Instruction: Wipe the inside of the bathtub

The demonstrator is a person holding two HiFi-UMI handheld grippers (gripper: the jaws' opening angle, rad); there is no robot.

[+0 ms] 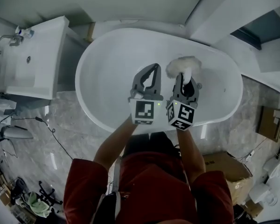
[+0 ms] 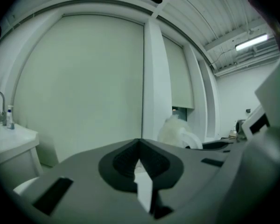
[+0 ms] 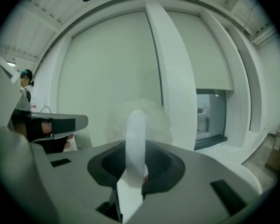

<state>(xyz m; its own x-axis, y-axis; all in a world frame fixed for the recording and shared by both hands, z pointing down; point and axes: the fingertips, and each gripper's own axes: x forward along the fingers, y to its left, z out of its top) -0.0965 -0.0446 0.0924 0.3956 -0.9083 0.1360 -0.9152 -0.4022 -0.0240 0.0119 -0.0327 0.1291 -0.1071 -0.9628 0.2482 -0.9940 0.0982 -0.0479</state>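
White duster (image 1: pixel 182 65) in right claw (image 3: pixel 134 158)

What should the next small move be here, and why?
Probably tip the right claw downward so the duster meets the bathtub interior. The claw is shut on the duster's handle, but the fluffy head seems held in the air, aimed at the room's wall.

The right gripper (image 3: pixel 136 169) had its 2 jaws clamped on a white handle (image 3: pixel 136 139), which rose upright to a fluffy white head (image 3: pixel 156 118). The left gripper (image 3: pixel 60 124) showed near the left edge. A white pillar (image 3: pixel 170 73) stood behind.
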